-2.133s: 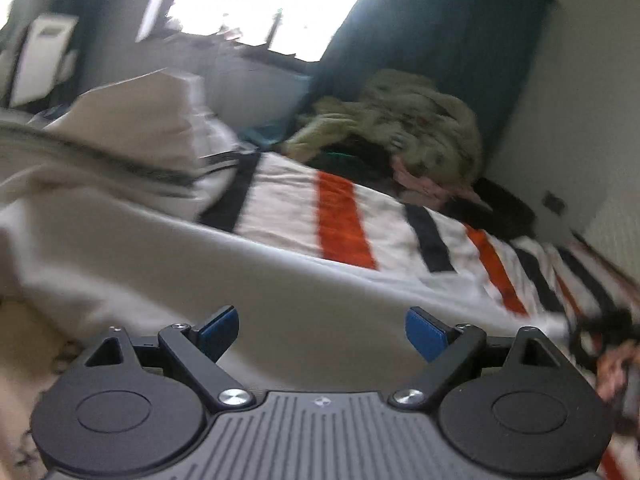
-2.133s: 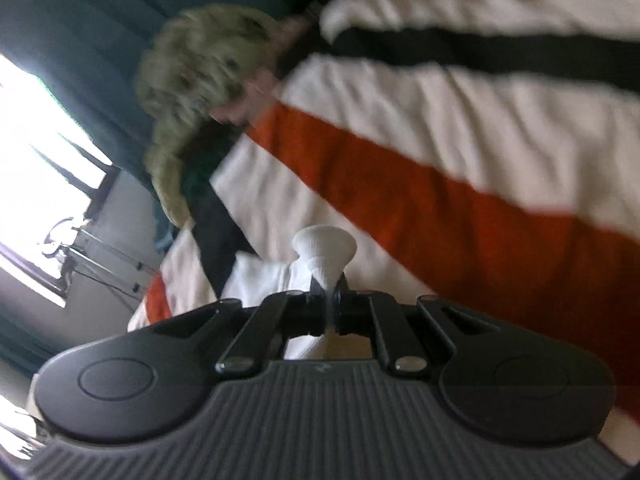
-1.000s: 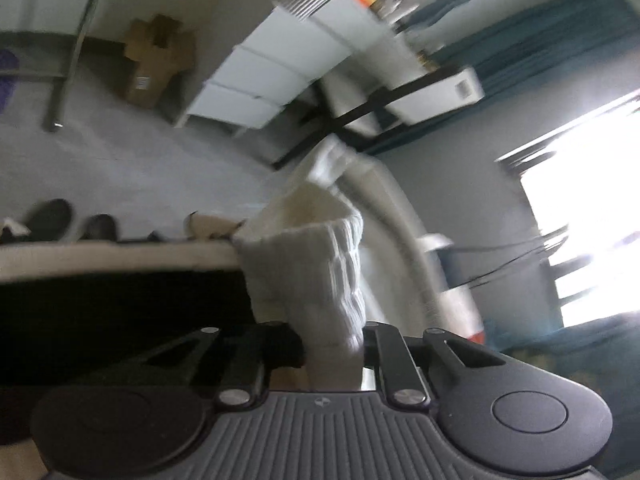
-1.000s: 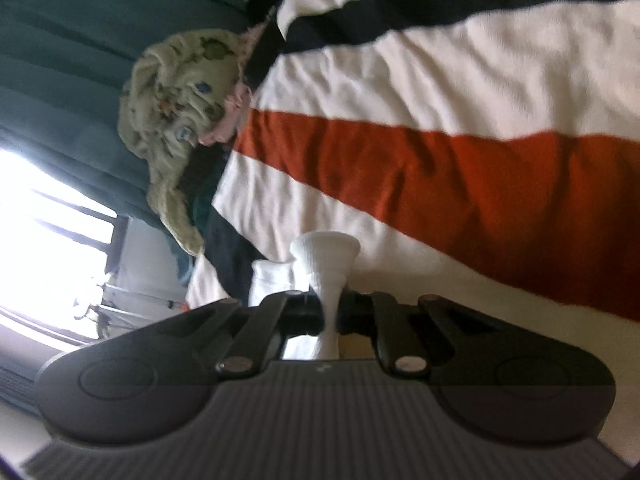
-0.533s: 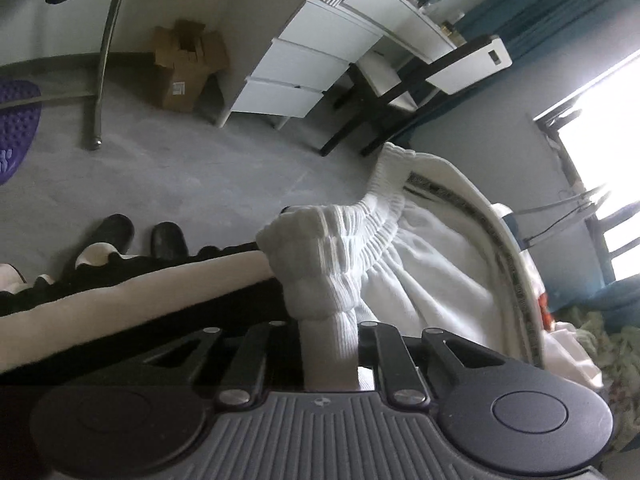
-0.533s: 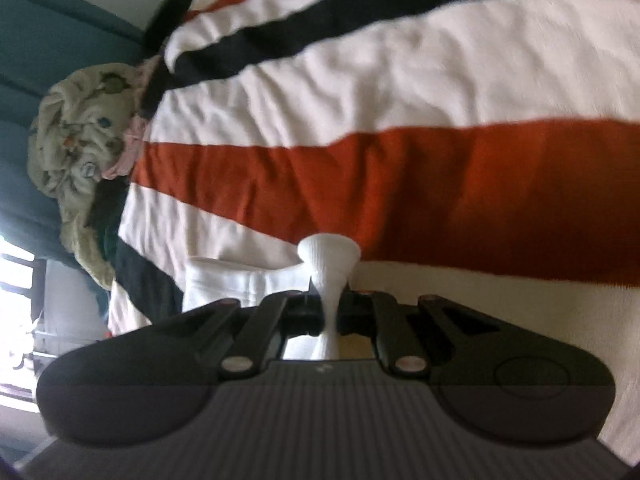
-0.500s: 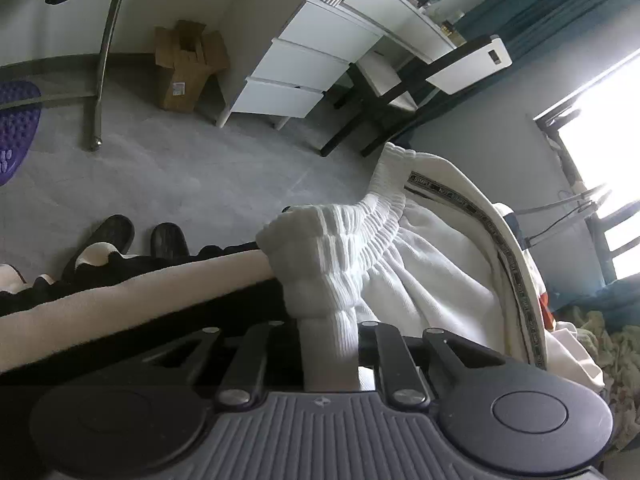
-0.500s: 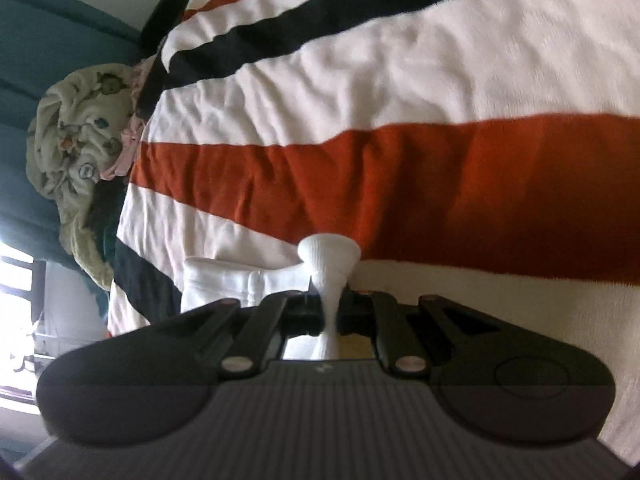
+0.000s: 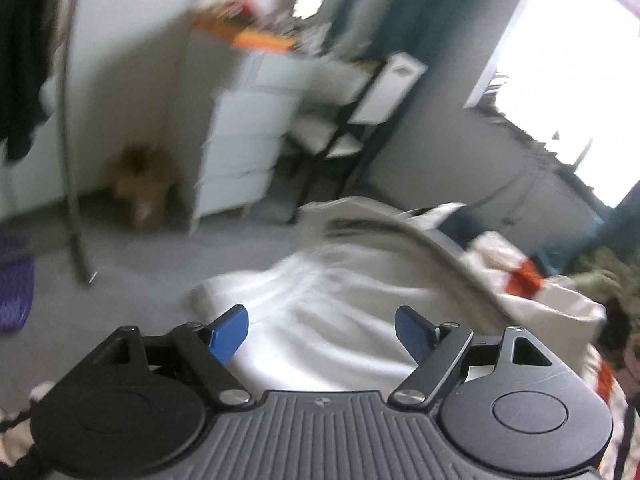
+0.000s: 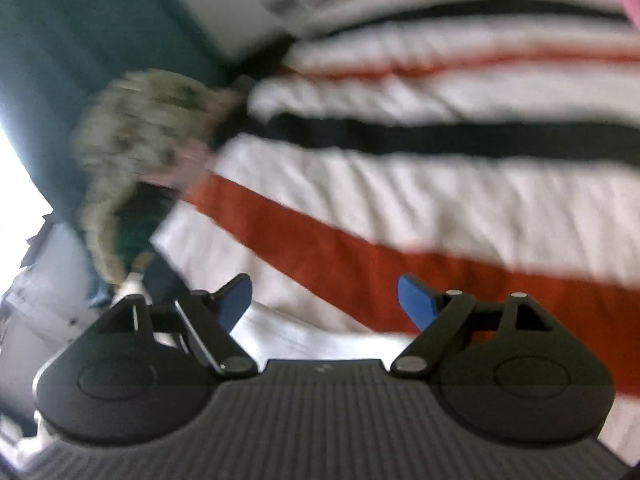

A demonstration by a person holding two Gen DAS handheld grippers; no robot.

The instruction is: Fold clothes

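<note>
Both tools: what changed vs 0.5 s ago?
Both let go. The left tool and right tool were clamped on white cloth and now stand open, nothing between the pads. The white garment lies below the left tool. Both views are blurred and have swung. The striped blanket is unchanged.

We see open striped blanket, white with orange and black bands (image 10: 440, 184), ahead of our right side. A heap of olive patterned cloth (image 10: 144, 136) blocks the far left corner. On our left, crumpled white fabric (image 9: 332, 320) lies ahead; a white drawer unit (image 9: 240, 148) and black-framed chair (image 9: 344, 128) crowd the floor beyond.
</note>
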